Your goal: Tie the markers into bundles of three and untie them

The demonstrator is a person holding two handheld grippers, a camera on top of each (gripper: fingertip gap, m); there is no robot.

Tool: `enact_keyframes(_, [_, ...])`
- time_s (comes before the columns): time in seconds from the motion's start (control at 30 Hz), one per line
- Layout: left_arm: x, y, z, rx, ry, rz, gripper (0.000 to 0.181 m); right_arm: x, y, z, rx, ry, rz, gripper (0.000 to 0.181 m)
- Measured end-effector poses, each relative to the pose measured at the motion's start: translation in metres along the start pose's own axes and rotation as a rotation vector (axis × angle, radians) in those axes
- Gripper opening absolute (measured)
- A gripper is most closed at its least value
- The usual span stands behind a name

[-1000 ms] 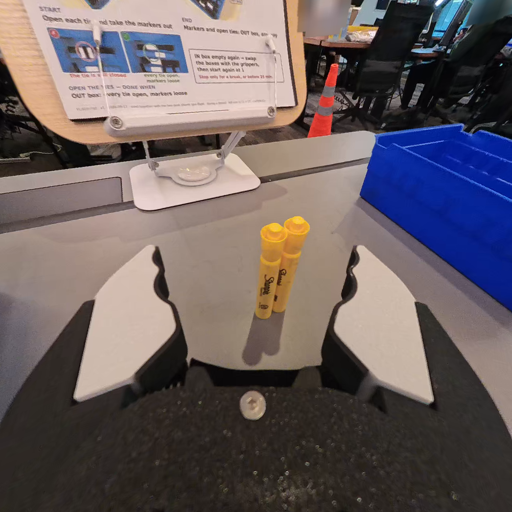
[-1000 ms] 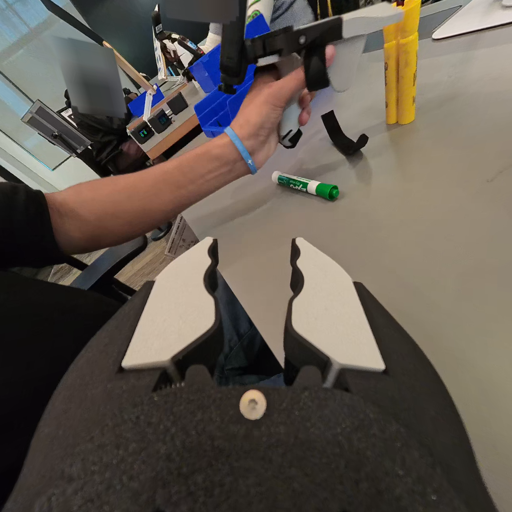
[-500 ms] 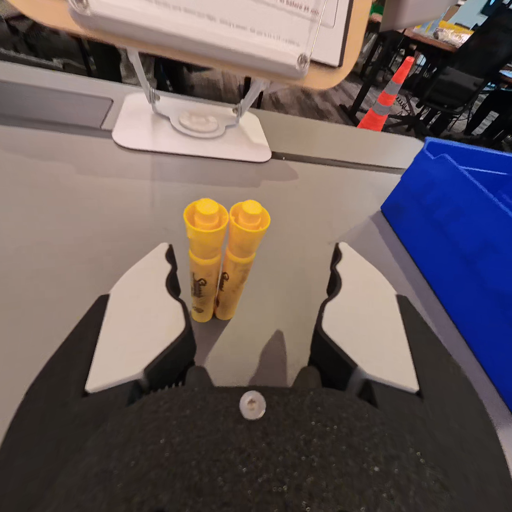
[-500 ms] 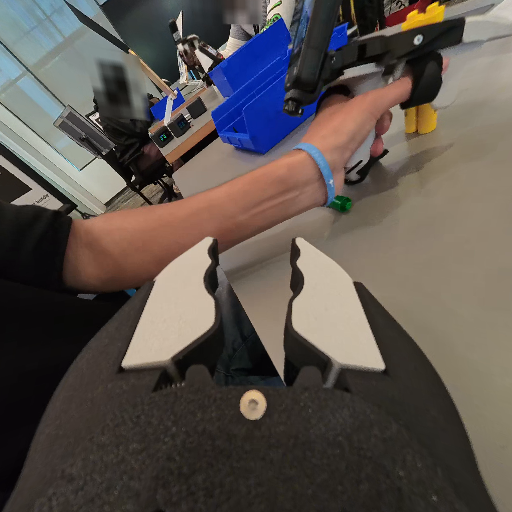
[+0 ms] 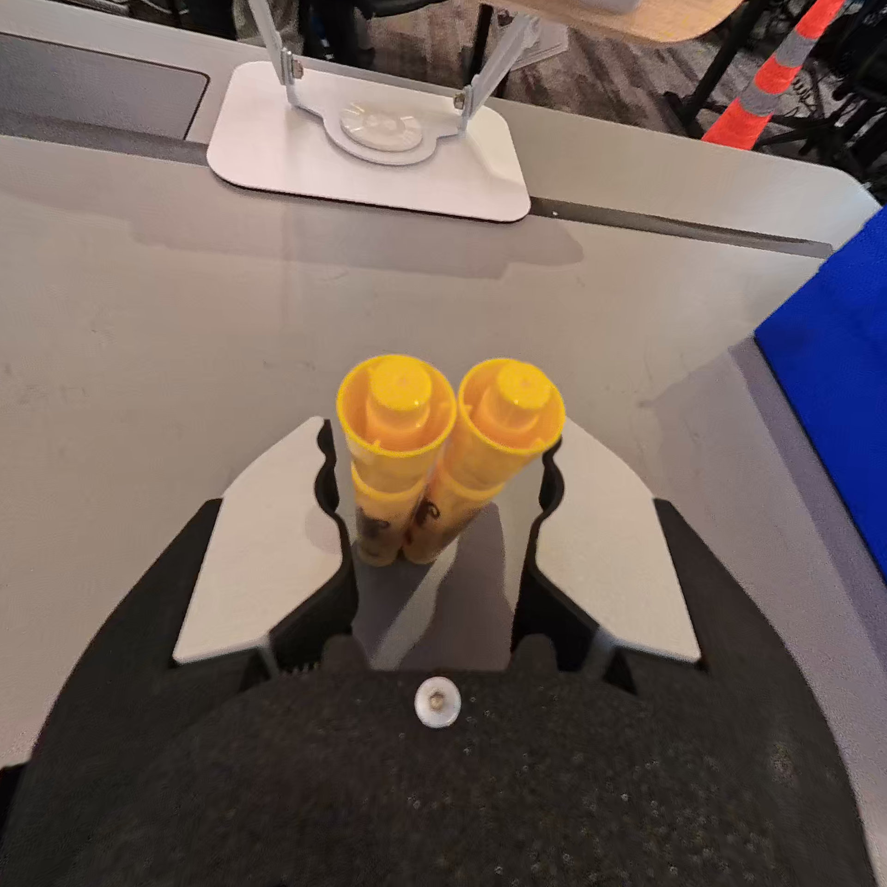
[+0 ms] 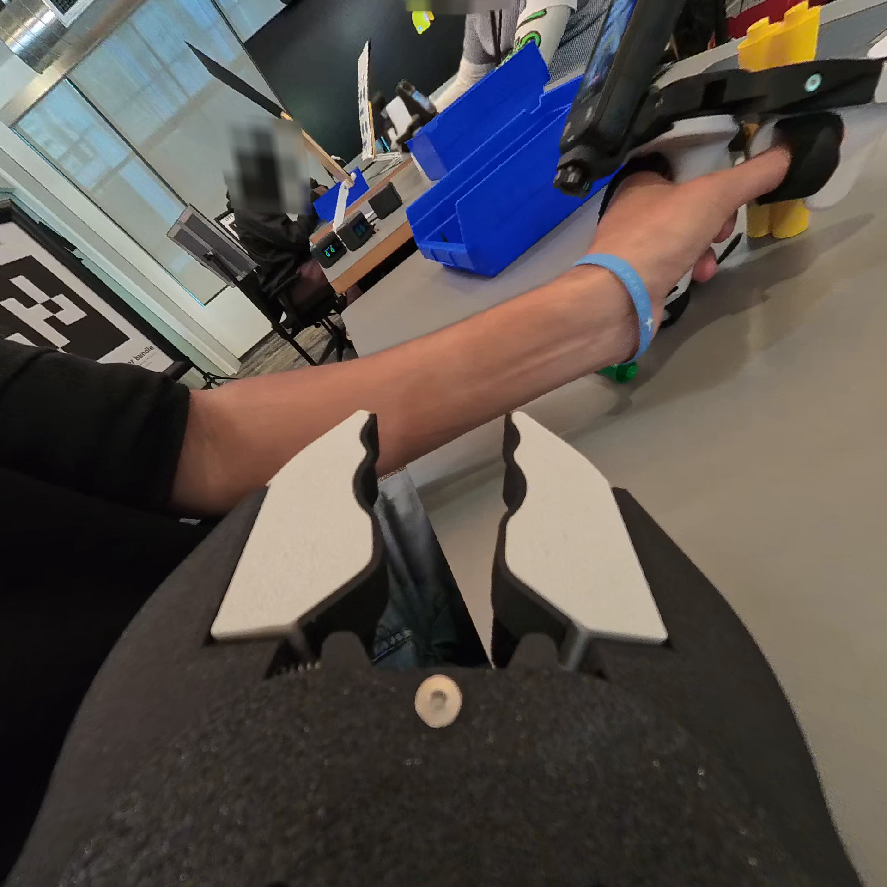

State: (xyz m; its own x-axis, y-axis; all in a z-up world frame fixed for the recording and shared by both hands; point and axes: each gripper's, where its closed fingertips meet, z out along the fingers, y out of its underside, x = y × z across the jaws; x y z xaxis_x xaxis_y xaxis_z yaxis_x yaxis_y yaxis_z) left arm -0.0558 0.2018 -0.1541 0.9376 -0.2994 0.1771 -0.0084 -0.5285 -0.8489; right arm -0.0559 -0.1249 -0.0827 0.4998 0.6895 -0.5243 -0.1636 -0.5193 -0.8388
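Two yellow markers stand upright side by side on the grey table. My left gripper has its fingers on either side of them at mid height, and the tips touch the caps. In the right wrist view the markers show above and below that gripper, which a person's hand holds. A green marker lies on the table, mostly hidden behind the wrist. My right gripper is open and empty over the table's near edge.
A blue bin stands at the right, close to the markers. The white base of a sign stand sits at the back. Another blue bin is on the table's left. An orange cone stands on the floor beyond. The tips of one gripper are about 35 cm away from the tips of the other.
My left gripper moved forward and down over the two yellow markers, and its jaws narrowed onto them. The right gripper kept the same opening and tilted slightly.
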Motion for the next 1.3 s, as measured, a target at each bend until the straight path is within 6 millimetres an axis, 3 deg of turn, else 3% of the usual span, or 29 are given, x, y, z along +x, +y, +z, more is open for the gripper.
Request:
enact_keyframes(0.23, [-0.003,-0.005,0.002,0.026,-0.058,0.019,0.068,0.0,0.001,0.004,-0.008,-0.019,0.008,0.049])
enact_keyframes(0.7, [-0.011,-0.008,-0.002,0.055,-0.109,-0.007,0.061,0.001,0.003,0.003,-0.015,-0.023,0.023,0.049])
enact_keyframes(1.3, [-0.012,0.003,-0.001,-0.013,-0.123,-0.024,0.049,-0.001,0.004,0.004,-0.019,-0.033,0.032,0.048])
